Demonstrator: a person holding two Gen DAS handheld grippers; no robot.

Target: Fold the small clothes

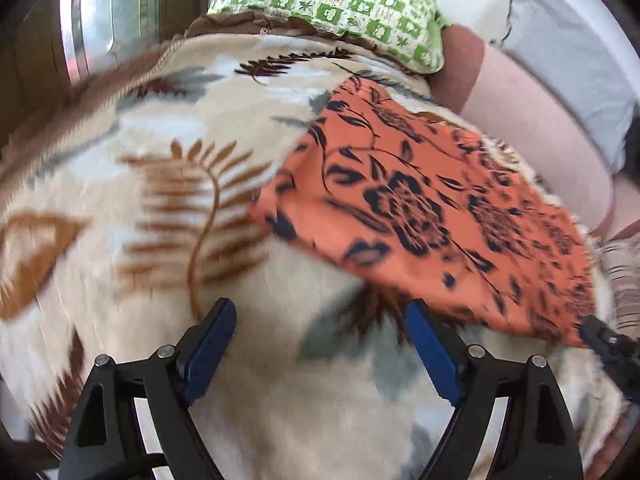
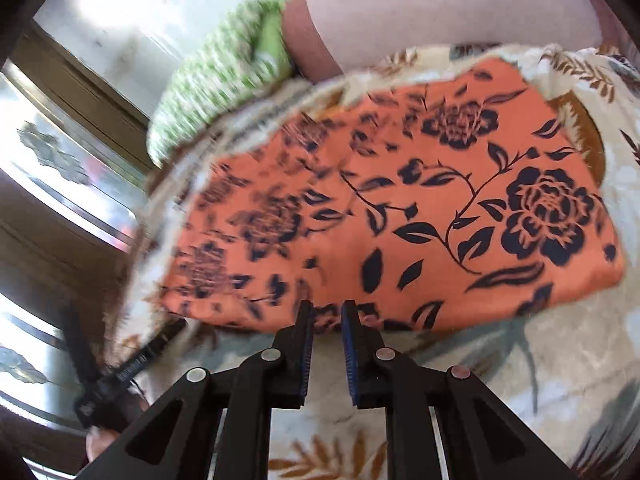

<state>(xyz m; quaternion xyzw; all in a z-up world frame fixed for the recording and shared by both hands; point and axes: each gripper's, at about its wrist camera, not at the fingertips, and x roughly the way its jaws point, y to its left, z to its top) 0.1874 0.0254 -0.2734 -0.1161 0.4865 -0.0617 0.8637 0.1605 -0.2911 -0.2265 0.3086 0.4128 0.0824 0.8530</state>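
**One garment on the bed, folded flat, neither gripper holding it**

One small garment is in view: an orange cloth with black flowers [image 2: 400,208]. It lies flat on the leaf-patterned blanket [image 1: 160,184], near a green checked pillow [image 1: 340,4] at the head of the bed. Its outline reads as a tidy, roughly four-sided panel with a clean near edge, which suggests that at least one fold has been made. How many layers lie there cannot be told from either view, and both are blurred.

Left gripper [image 1: 320,320]: jaws wide, nothing between them, over bare blanket just beside the cloth's near-left edge.

Right gripper [image 2: 327,312]: jaws narrow and opening slightly, with the tips at the cloth's near edge. No fabric is visibly pinched between the pads; I judge it empty.

Assessment: the work on this piece appears well advanced, possibly complete. A further halving may remain if a smaller packet is wanted. No other clothes awaiting folding are visible.
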